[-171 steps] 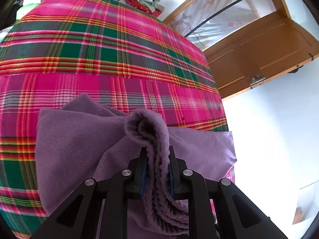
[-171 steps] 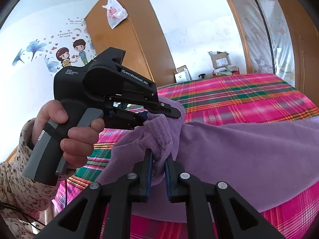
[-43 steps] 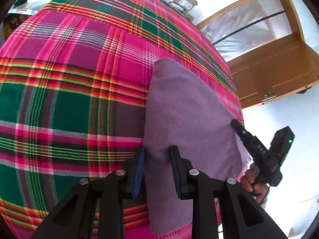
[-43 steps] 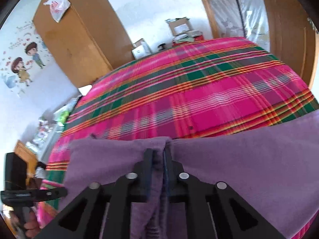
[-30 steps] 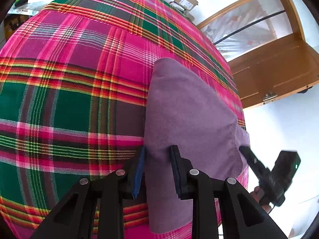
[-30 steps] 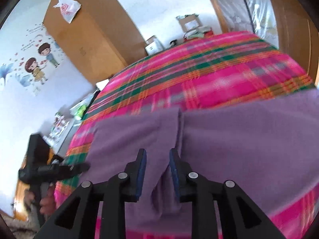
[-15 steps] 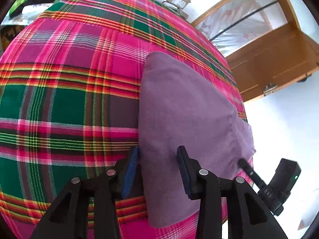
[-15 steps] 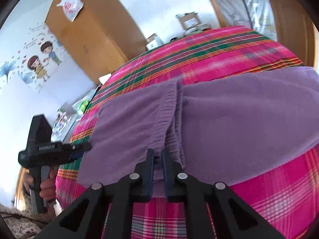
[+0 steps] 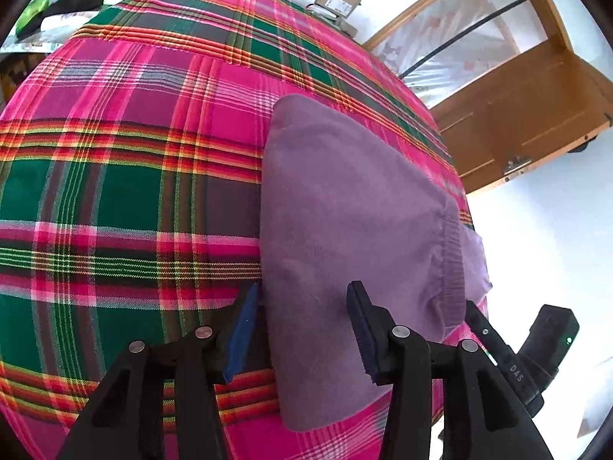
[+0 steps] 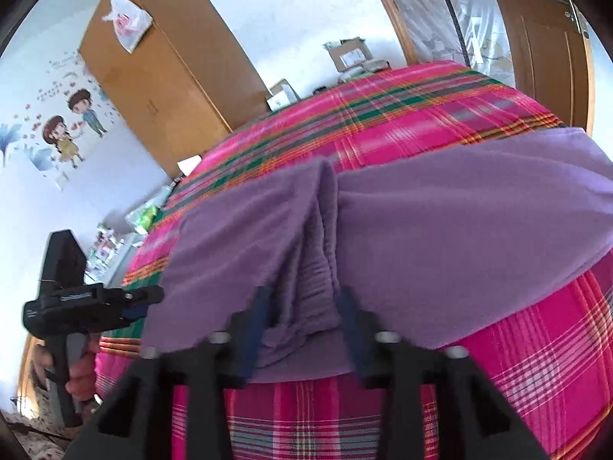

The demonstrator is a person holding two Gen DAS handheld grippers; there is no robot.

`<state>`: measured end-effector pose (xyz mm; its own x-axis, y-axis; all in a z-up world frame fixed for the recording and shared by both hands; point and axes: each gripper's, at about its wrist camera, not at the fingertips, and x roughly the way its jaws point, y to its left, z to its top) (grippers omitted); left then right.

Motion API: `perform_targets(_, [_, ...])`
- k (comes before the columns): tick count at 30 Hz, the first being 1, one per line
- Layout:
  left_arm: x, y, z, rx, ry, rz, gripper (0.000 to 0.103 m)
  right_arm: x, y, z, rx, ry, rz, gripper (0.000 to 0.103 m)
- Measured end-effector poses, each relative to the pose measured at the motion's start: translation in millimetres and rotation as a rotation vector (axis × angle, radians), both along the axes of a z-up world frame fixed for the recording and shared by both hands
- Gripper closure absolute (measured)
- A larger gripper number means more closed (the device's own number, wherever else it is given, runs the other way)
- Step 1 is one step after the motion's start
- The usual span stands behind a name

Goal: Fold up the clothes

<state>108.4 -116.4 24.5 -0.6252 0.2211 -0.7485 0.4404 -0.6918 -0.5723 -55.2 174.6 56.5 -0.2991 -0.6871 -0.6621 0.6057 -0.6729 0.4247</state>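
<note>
The left claw [image 9: 302, 324] hangs released at the bottom centre of its frame, its 2 blue pads spread either side of the near edge of the purple garment [image 9: 345, 207], gripping nothing. The right claw [image 10: 302, 322] is likewise spread wide, bottom centre, with the ribbed waistband [image 10: 314, 268] lying loose between its pads. The garment lies folded flat on the plaid bed [image 9: 115, 176], filling the centre-right of the left view. It looks like soft, thick fleece (light, limp, not slippery), so it should sag and bunch when lifted. Best pinched at 2 corners of the folded edge, through all layers.
</note>
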Motion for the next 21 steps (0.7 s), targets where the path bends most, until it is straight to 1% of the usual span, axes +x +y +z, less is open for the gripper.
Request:
perform_targets(3, [0,6,1,-0.038,0.006,-0.015,0.053,-1,0,-6,-0.027,-0.029,-0.004,0.060])
perform_targets(5, [0,7,2,-0.048,0.010,-0.022,0.053,-1,2,-7,-0.043,-0.039,-0.011,0.061])
perform_targets(6, [0,7,1,-0.044,0.013,-0.023,0.053,-1,4,-7,-0.046,-0.040,-0.017,0.064])
perform_targets(11, [3,1,-2,0.009,0.032,-0.001,0.053,0,17,-2,-0.125,-0.040,-0.045,0.064])
perform_targets(15, [3,2,-2,0.017,0.029,-0.006,0.053,5,10,0,-0.154,-0.031,0.029,0.064])
perform_targets(17, [4,2,-2,0.021,0.027,-0.010,0.053,11,4,1,-0.137,0.006,0.053,0.064])
perform_targets(18, [4,2,-2,0.019,0.027,-0.010,0.053,14,0,0,-0.117,0.023,0.060,0.066])
perform_targets(19, [4,3,-2,0.018,0.025,-0.011,0.053,14,-3,-1,-0.086,0.039,0.049,0.077])
perform_targets(21, [5,3,-2,0.021,0.025,-0.010,0.053,16,-7,-3,-0.030,0.071,0.029,0.091])
